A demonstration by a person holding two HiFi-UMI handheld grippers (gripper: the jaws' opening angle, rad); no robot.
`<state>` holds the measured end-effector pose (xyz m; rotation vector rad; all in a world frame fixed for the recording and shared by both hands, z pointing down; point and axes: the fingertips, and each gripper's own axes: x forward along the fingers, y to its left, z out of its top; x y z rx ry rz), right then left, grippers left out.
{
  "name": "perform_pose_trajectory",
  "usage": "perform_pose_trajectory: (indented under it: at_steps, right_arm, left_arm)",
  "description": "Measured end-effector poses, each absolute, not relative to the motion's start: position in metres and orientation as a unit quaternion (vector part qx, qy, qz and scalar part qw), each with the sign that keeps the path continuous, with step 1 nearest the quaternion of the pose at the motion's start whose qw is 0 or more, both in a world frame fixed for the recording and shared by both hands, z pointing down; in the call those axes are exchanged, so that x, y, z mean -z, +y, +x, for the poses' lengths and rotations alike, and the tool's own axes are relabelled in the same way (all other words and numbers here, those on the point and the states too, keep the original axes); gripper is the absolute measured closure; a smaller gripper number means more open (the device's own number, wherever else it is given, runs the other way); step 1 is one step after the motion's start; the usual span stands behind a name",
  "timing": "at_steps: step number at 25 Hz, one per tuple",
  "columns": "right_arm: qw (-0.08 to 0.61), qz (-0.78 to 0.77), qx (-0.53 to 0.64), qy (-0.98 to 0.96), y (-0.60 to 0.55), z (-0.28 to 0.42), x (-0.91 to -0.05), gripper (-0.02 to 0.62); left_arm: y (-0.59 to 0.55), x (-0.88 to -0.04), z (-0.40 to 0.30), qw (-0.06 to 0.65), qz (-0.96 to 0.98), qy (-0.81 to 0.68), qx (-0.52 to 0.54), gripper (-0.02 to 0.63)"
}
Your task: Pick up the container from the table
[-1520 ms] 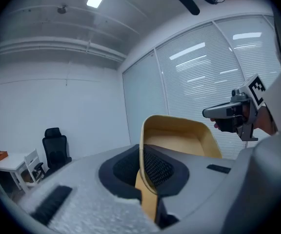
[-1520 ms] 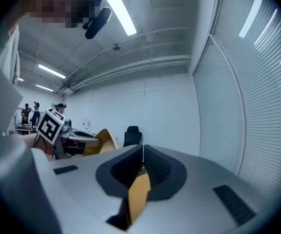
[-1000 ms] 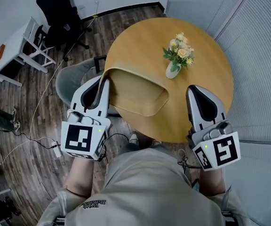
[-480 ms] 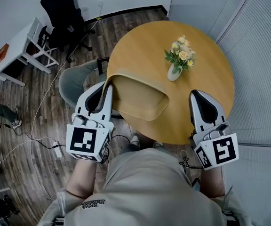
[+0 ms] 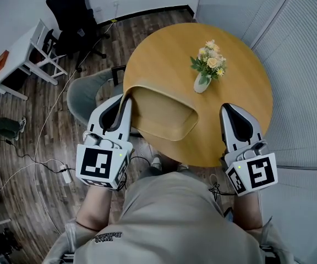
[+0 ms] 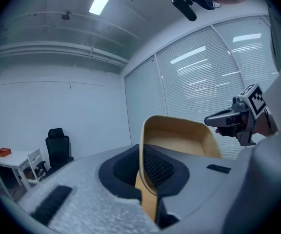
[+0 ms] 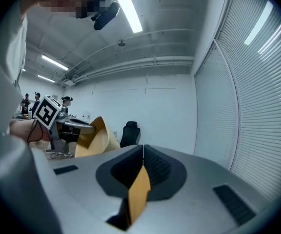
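Note:
The container (image 5: 161, 114) is a tan, shallow, tray-like shell with a raised rim, held over the near left part of the round wooden table (image 5: 241, 43). My left gripper (image 5: 126, 97) is shut on its left rim. In the left gripper view the rim of the container (image 6: 179, 138) runs between the jaws of the left gripper (image 6: 141, 152), tilted up. My right gripper (image 5: 227, 108) hangs over the table's near right edge, apart from the container, shut with nothing in it. The right gripper view shows its jaws (image 7: 143, 152) meeting, with the container (image 7: 96, 138) off to the left.
A white vase of flowers (image 5: 205, 73) stands on the table just beyond the container. A grey chair (image 5: 84, 95) sits left of the table. Farther off are a black office chair (image 5: 70, 10), a white desk (image 5: 21, 51) and floor cables (image 5: 37, 158). Blinds (image 5: 301, 65) line the right side.
Hardly anything: the head view shifted slightly, while both grippers and the held container keep the same places.

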<state>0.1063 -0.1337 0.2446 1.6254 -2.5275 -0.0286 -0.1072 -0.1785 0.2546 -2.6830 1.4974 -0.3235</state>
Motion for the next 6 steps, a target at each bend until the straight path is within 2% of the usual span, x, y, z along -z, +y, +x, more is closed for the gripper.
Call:
perform_pose_trajectory:
  at_steps: [6]
  right_arm:
    - [0.075,0.545,0.012,-0.835,-0.1318,0.1115,-0.2478,0.565]
  left_arm:
    - [-0.1775,-0.2543,-0.1048,0.028,-0.868,0.485,0.108,0.578]
